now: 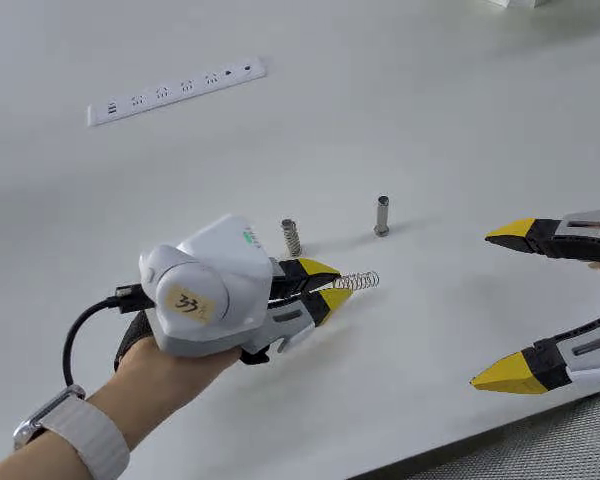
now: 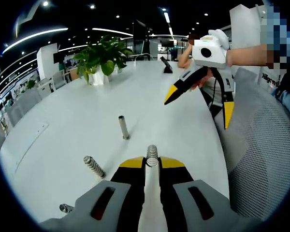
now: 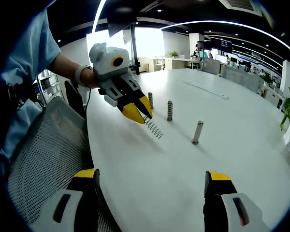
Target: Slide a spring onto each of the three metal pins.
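My left hand-held gripper [image 1: 328,283] is clamped on one end of a spring [image 1: 358,281]. The rest of the spring sticks out past the yellow tips, roughly level over the counter [image 1: 430,120]. My right hand-held gripper [image 1: 488,308] hangs off to the side, jaws wide apart, nothing between them.

The head view gives me two pins: a bare pin [image 1: 382,215] upright beyond the spring's free end, and a sprung pin [image 1: 291,237] just behind the left jaws. The right gripper view adds a third pin [image 3: 150,100] close behind the left tips; I can't tell if it carries a spring.

There's bare counter between the spring's free end and the bare pin, nothing in the way. The near counter edge runs just under the right hand-held gripper, with a mesh chair [image 1: 540,445] past it. A power strip [image 1: 176,90] lies far back, well apart from the pins.
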A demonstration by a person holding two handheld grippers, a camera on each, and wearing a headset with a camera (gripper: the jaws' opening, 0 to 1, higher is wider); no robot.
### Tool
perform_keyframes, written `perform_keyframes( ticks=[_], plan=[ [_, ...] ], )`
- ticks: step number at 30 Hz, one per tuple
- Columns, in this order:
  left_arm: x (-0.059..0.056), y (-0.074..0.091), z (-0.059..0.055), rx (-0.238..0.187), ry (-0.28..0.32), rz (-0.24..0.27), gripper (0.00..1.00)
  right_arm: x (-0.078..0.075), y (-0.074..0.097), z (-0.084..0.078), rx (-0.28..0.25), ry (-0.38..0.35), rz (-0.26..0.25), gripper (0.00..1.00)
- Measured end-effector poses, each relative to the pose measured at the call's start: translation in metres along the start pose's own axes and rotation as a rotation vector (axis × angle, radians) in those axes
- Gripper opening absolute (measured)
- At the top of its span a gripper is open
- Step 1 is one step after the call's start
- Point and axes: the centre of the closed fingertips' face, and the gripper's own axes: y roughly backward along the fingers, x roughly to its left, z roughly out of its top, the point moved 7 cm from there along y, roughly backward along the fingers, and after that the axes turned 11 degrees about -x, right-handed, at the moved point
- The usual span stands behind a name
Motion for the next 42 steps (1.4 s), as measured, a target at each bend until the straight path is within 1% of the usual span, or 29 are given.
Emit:
perform_keyframes(
  ticks=[4,11,15,17,19,20,21,23,24,26,28,32,34,35,36,37,39,42],
  plan=[
    [-0.005,0.007,0.003,-0.023,0.014,0.012,0.07,0.001,-0.003,0.003,0.002,0.013,0.012,0.88],
    [-0.016,0.018,0.007,-0.067,0.041,0.016,0.07,0.001,-0.009,0.012,-0.035,0.002,0.032,0.85],
    [-0.02,0.023,0.009,-0.086,0.054,0.015,0.07,0.0,-0.015,0.017,-0.069,-0.031,0.044,0.83],
    [-0.022,0.025,0.01,-0.092,0.058,0.02,0.07,-0.001,-0.017,0.018,-0.072,-0.04,0.044,0.78],
    [-0.024,0.027,0.01,-0.099,0.063,0.018,0.07,0.001,-0.02,0.02,-0.074,-0.033,0.057,0.72],
    [-0.025,0.027,0.01,-0.101,0.063,0.015,0.07,0.001,-0.022,0.021,-0.072,-0.026,0.066,0.71],
    [-0.026,0.029,0.01,-0.102,0.063,0.01,0.07,0.003,-0.025,0.023,-0.06,-0.002,0.084,0.71],
    [-0.027,0.031,0.011,-0.109,0.065,0.001,0.07,0.005,-0.029,0.027,-0.043,0.053,0.115,0.67],
    [-0.028,0.031,0.012,-0.11,0.065,-0.003,0.07,0.006,-0.03,0.028,-0.031,0.067,0.129,0.64],
    [-0.029,0.033,0.013,-0.115,0.065,-0.008,0.07,0.009,-0.034,0.033,-0.025,0.111,0.157,0.6],
    [-0.029,0.034,0.014,-0.118,0.064,-0.014,0.07,0.01,-0.038,0.037,-0.016,0.142,0.174,0.55],
    [-0.03,0.036,0.016,-0.125,0.065,-0.02,0.07,0.013,-0.045,0.042,-0.001,0.19,0.205,0.48],
    [-0.031,0.036,0.016,-0.124,0.063,-0.027,0.07,0.014,-0.047,0.043,0.014,0.241,0.228,0.44],
    [-0.032,0.036,0.016,-0.122,0.063,-0.031,0.07,0.015,-0.048,0.043,0.034,0.278,0.234,0.42],
    [-0.032,0.036,0.016,-0.122,0.062,-0.032,0.07,0.015,-0.049,0.043,0.042,0.305,0.241,0.4],
    [-0.032,0.035,0.016,-0.121,0.062,-0.034,0.07,0.017,-0.05,0.044,0.046,0.317,0.249,0.38],
    [-0.033,0.035,0.016,-0.123,0.062,-0.038,0.07,0.018,-0.051,0.044,0.043,0.319,0.258,0.35],
    [-0.033,0.034,0.017,-0.125,0.063,-0.039,0.07,0.015,-0.052,0.042,0.043,0.321,0.267,0.29]
  ],
)
